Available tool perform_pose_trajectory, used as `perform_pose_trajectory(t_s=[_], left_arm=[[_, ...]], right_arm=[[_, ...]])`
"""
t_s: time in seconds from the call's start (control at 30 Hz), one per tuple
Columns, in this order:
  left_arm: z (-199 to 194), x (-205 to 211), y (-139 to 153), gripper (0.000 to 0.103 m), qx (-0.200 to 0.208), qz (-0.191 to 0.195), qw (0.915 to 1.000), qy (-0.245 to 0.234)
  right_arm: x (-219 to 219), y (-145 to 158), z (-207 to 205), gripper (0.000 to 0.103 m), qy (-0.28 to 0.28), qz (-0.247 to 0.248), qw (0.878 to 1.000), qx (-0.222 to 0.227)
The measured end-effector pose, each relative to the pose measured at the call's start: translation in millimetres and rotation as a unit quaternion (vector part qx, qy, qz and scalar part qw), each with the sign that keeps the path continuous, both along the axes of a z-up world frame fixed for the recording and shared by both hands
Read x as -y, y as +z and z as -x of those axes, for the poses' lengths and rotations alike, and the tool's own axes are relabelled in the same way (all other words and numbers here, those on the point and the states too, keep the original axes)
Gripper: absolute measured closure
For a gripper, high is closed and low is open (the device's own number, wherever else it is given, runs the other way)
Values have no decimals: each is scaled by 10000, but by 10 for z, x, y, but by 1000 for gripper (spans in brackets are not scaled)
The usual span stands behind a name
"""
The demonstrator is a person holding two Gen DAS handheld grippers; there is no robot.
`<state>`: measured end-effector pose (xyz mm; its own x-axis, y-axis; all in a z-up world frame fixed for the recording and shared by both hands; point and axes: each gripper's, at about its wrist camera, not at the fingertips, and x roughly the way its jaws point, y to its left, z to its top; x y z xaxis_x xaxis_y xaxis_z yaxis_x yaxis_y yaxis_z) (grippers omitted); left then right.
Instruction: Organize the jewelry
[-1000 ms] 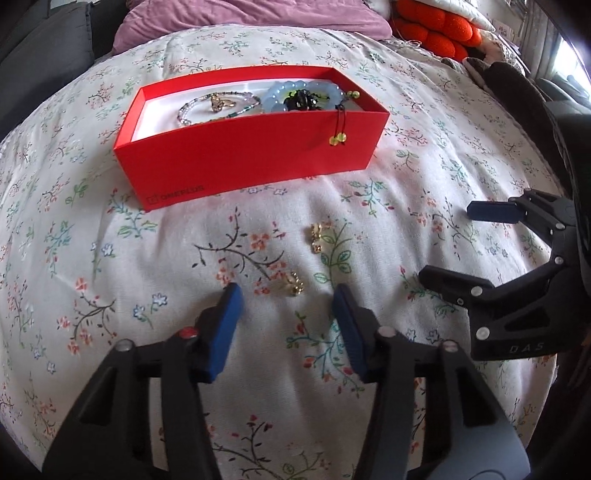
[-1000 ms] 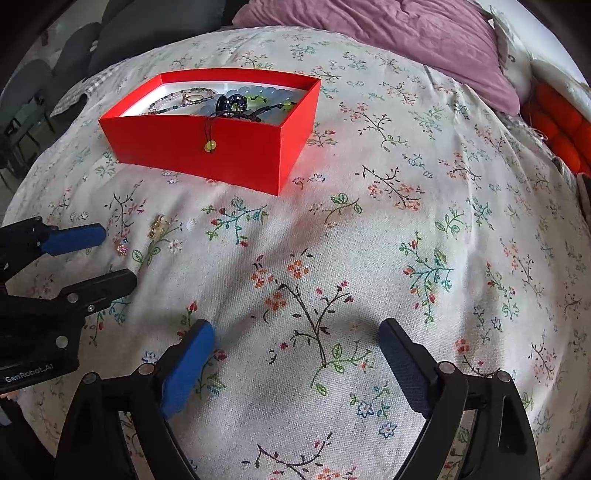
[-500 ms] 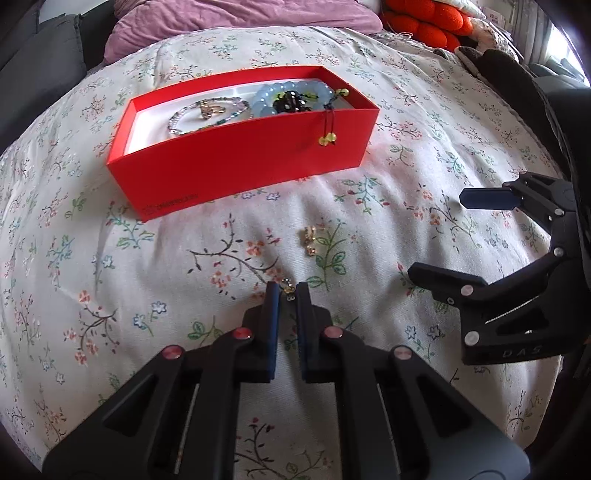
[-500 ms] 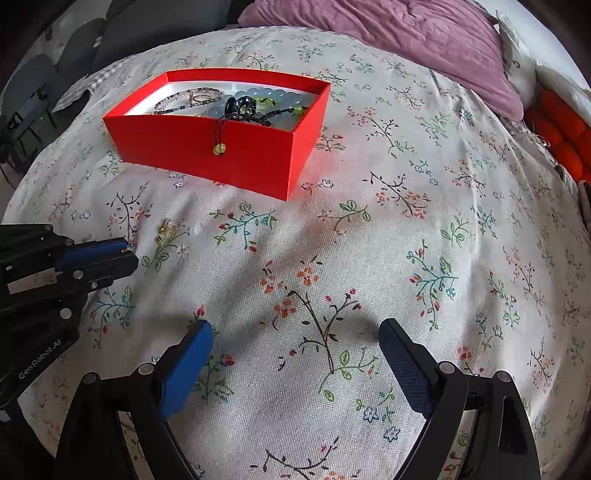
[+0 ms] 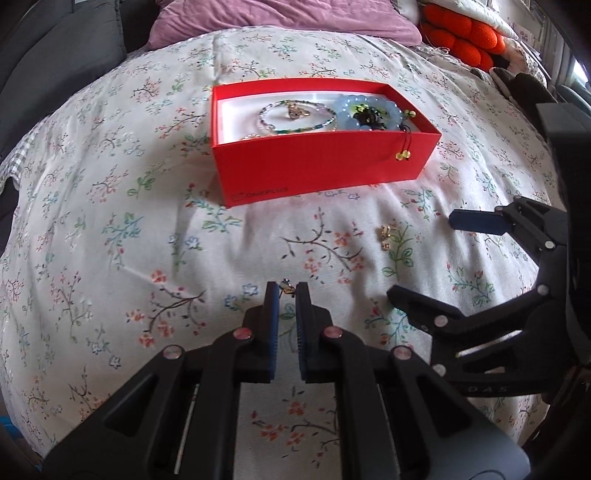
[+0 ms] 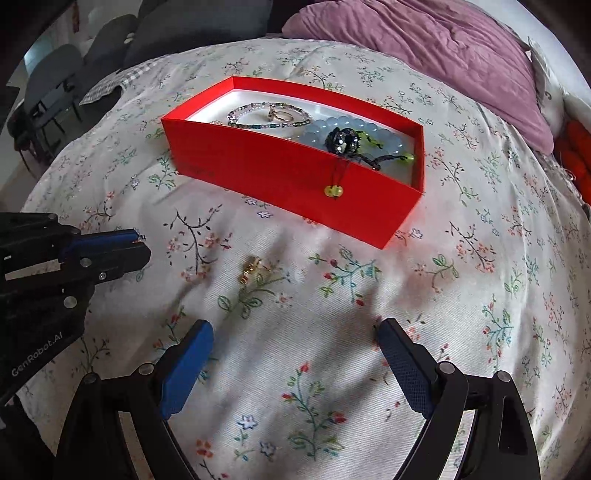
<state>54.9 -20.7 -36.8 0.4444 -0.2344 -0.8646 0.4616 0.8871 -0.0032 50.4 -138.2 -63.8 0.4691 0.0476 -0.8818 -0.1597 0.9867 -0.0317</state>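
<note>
My left gripper point(image 5: 286, 290) is shut on a small gold earring point(image 5: 286, 287), held above the floral bedspread in front of the red box point(image 5: 325, 166). The box holds a beaded bracelet point(image 5: 295, 118), a pale blue bead bracelet point(image 5: 365, 110) and a dark charm whose yellow-bead cord hangs over the front wall. A second gold earring point(image 5: 385, 236) lies on the bedspread, also in the right wrist view point(image 6: 251, 267). My right gripper point(image 6: 295, 354) is open and empty, just behind that earring. The left gripper also shows in the right wrist view point(image 6: 138, 240), left of the box point(image 6: 295, 177).
A purple pillow point(image 5: 280, 18) lies behind the box. An orange cushion point(image 5: 461, 37) sits at the far right. Grey cushions point(image 6: 192, 22) and chairs stand beyond the bed's far edge.
My left gripper closed on the nearer gold earring, lifted it off the bedspread and moved left. The right gripper moved closer to the other earring and stayed open.
</note>
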Motion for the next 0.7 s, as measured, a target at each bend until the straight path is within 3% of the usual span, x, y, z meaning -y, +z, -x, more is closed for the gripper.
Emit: perform_pose_trajectory(t_s=[0.6,0.7], left_arm=[[18,-189,48,93,-103,127,9999,25],[18,-193,48,93,-97,127,9999,33]], right_arm=[[-114,-4,-205,84,-30,-152,9997,200],[-95,0,-212,90,-50,-179,9996,191]])
